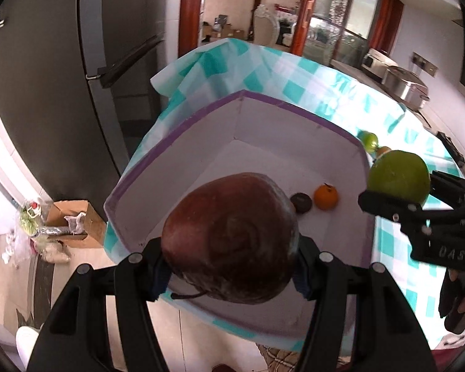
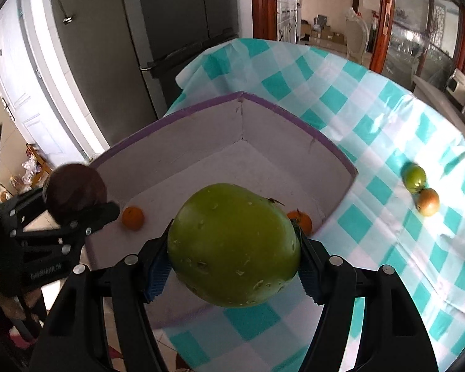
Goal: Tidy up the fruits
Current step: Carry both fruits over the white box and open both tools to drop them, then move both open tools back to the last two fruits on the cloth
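My left gripper (image 1: 231, 260) is shut on a dark reddish-brown fruit (image 1: 232, 235) and holds it over the near-left corner of a white box with a purple rim (image 1: 294, 107). My right gripper (image 2: 234, 257) is shut on a large green fruit (image 2: 232, 248) above the box's near edge (image 2: 158, 121). In the box lie an orange (image 1: 325, 197) and a small dark fruit (image 1: 301, 202); the right wrist view shows two oranges (image 2: 133, 217) (image 2: 303, 220). The left gripper and its brown fruit (image 2: 74, 192) show at the left of the right wrist view.
The box sits on a table with a teal-and-white checked cloth (image 2: 372, 117). A green tomato (image 2: 414, 178) and an orange-tinted one (image 2: 428, 201) lie on the cloth right of the box. A dark fridge (image 1: 62, 77) stands behind, left. Cardboard box (image 1: 74, 220) on the floor.
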Demonstrator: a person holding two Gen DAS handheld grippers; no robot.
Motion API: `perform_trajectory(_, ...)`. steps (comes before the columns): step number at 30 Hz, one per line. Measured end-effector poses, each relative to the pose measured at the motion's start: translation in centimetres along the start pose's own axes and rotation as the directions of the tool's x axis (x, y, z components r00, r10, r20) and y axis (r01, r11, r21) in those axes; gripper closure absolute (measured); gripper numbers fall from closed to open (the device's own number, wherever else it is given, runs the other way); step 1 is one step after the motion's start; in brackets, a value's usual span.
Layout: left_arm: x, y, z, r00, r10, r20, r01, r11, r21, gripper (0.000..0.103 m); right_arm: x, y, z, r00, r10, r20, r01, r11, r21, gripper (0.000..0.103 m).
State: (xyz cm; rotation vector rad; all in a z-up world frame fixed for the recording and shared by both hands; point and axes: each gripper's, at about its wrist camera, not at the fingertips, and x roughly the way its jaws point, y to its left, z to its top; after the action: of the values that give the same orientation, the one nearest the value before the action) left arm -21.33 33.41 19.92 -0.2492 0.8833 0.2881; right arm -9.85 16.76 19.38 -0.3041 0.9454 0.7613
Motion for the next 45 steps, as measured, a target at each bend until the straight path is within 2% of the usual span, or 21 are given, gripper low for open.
perform_trajectory(4,2.2,0.6,1.7,0.999,0.03,-0.029,-0.031,0.998,-0.055,0.041,2.9,-1.1,3.1,0.999,0.004,-0.044,-0.004,1.0,0.005,0.036)
perform_trajectory(7,4.1,0.2,2.6,0.996,0.059,-0.065,-0.063,0.996,-0.061,0.041,5.5,-1.8,5.1,0.996,-0.005,-0.089,0.005,1.0,-0.003,0.036)
perform_trajectory(13,8.0,-0.2,4.1,0.979,0.098,-0.177,-0.113,0.99,-0.078,0.041,11.0,-3.4,7.6,0.98,-0.02,-0.197,0.019,1.0,-0.004,0.036)
perform_trajectory(19,11.8,0.4,5.0,0.941,0.15,-0.303,-0.182,0.98,-0.082,0.041,15.9,-2.6,9.1,0.948,-0.093,-0.305,0.052,0.989,-0.14,0.036)
perform_trajectory(24,13.9,1.1,5.3,0.906,0.152,-0.394,-0.204,0.975,-0.093,0.041,19.9,-0.8,9.1,0.903,-0.14,-0.406,0.032,0.965,-0.261,0.036)
perform_trajectory(27,14.7,1.3,4.9,0.885,0.155,-0.44,-0.217,0.972,-0.095,0.041,21.4,-0.1,8.9,0.877,-0.144,-0.457,0.01,0.959,-0.284,0.036)
perform_trajectory(32,15.1,1.5,4.5,0.865,0.161,-0.476,-0.234,0.967,-0.098,0.041,22.4,0.6,8.6,0.861,-0.144,-0.488,-0.014,0.952,-0.306,0.036)
perform_trajectory(40,15.2,0.9,4.3,0.855,0.176,-0.487,-0.242,0.967,-0.076,0.039,23.0,0.6,8.4,0.849,-0.133,-0.511,-0.022,0.958,-0.285,0.036)
perform_trajectory(42,15.0,0.7,4.6,0.864,0.182,-0.469,-0.244,0.967,-0.074,0.036,22.9,0.3,8.5,0.851,-0.135,-0.507,-0.014,0.96,-0.28,0.036)
perform_trajectory(43,14.9,0.6,4.7,0.87,0.187,-0.456,-0.246,0.967,-0.073,0.03,22.8,0.2,8.5,0.855,-0.132,-0.501,-0.012,0.962,-0.274,0.036)
perform_trajectory(45,14.4,0.4,4.8,0.878,0.201,-0.434,-0.249,0.967,-0.056,0.025,22.5,0.1,8.6,0.86,-0.123,-0.495,-0.01,0.966,-0.259,0.035)
